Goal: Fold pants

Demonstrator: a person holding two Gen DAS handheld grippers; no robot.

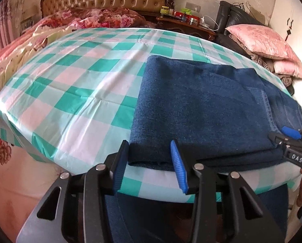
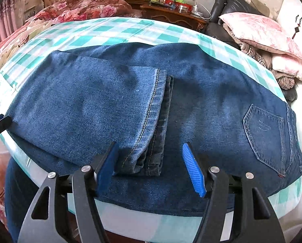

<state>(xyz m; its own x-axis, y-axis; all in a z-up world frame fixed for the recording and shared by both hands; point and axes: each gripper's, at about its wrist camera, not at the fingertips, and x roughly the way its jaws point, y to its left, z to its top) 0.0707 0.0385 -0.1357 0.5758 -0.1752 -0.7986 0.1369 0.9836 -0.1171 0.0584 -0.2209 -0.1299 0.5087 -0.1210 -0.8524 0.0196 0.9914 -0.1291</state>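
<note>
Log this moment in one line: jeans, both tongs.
jeans: folded over on checked cloth | left tongs: open, straddling fold corner | right tongs: open, hem end between pads

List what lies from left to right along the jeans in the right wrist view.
Folded edge of the jeans → stitched leg hems → bare denim seat → back pocket → waistband.

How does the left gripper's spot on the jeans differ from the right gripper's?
The left gripper straddles the thick folded corner of the jeans; the right gripper straddles the stitched leg hems lying on top. The left's jaws stand narrower, close around the fold; the right's stand wider, one pad clear of the cloth. Both have blue ribbed pads and point down at the near edge.
</note>
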